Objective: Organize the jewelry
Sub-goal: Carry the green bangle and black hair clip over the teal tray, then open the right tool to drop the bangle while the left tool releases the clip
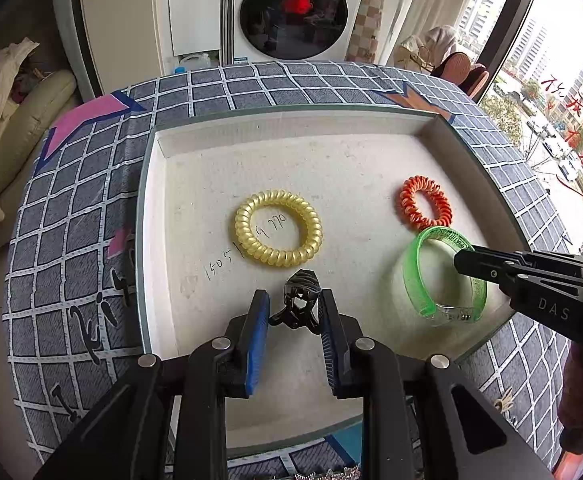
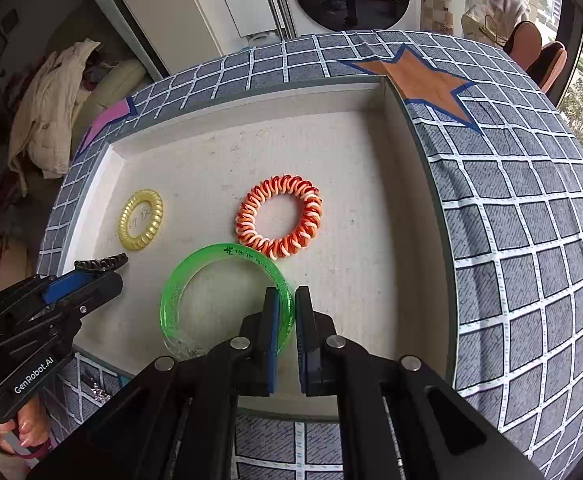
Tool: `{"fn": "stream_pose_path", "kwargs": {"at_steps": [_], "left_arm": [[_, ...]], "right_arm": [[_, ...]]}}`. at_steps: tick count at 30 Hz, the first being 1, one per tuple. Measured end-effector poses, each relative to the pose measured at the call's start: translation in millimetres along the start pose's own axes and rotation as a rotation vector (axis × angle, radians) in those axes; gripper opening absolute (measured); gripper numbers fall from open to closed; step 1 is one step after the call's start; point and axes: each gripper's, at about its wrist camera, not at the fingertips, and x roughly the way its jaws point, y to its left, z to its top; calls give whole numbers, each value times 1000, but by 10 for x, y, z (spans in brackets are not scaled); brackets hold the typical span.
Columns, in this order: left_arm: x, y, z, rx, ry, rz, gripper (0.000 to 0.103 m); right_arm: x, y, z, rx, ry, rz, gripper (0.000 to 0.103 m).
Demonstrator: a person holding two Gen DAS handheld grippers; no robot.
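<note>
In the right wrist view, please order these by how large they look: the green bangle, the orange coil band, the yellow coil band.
1. green bangle, though it is nearest the camera
2. orange coil band
3. yellow coil band, though it lies off toward the edge of the fisheye view

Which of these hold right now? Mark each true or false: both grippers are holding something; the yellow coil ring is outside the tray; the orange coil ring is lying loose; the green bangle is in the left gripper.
1. Both grippers hold something. True: the left gripper is shut on the black hair claw, the right gripper on the green bangle.
2. The yellow coil ring is outside the tray. False: it lies on the tray floor.
3. The orange coil ring lies loose. True.
4. The green bangle is in the left gripper. False: the right gripper has it.
</note>
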Motion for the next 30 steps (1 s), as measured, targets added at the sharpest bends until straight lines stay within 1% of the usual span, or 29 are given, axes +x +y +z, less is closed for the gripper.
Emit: {"fn": "stream_pose_path", "kwargs": {"at_steps": [2, 4, 9, 11, 14, 22, 23, 24, 25, 26, 27, 30], "left_arm": [[48, -5, 13, 5, 0, 10, 45], [71, -26, 48, 19, -11, 33, 45], [160, -56, 144, 44, -68, 130, 45], [176, -58, 162, 38, -83, 135, 45], [185, -67, 176, 37, -96, 143, 45], [187, -102, 168, 42, -113, 165, 45], [185, -109, 167, 45, -111, 165, 45], [174, -121, 156, 48, -111, 165, 45], [163, -129, 150, 50, -113, 163, 45], [150, -136, 147, 51, -118, 163, 45], [135, -142, 146, 52, -123, 166, 45], [100, -149, 146, 49, -131, 161, 45]], "right_arm": [[24, 2, 28, -11, -14, -19, 9], [39, 9, 63, -28, -32, -61, 9], [62, -16, 187, -27, -80, -117, 9], [75, 3, 222, -45, -98, -148, 9], [94, 17, 222, -58, -104, -168, 8], [69, 29, 173, -65, -118, -170, 10], [69, 28, 171, -61, -117, -166, 14], [60, 12, 164, -54, -116, -156, 22], [44, -1, 161, -45, -117, -143, 28], [22, -16, 154, -36, -123, -131, 38], [-9, -26, 146, -29, -134, -121, 41], [-113, -28, 130, -20, -157, -97, 41]]}}
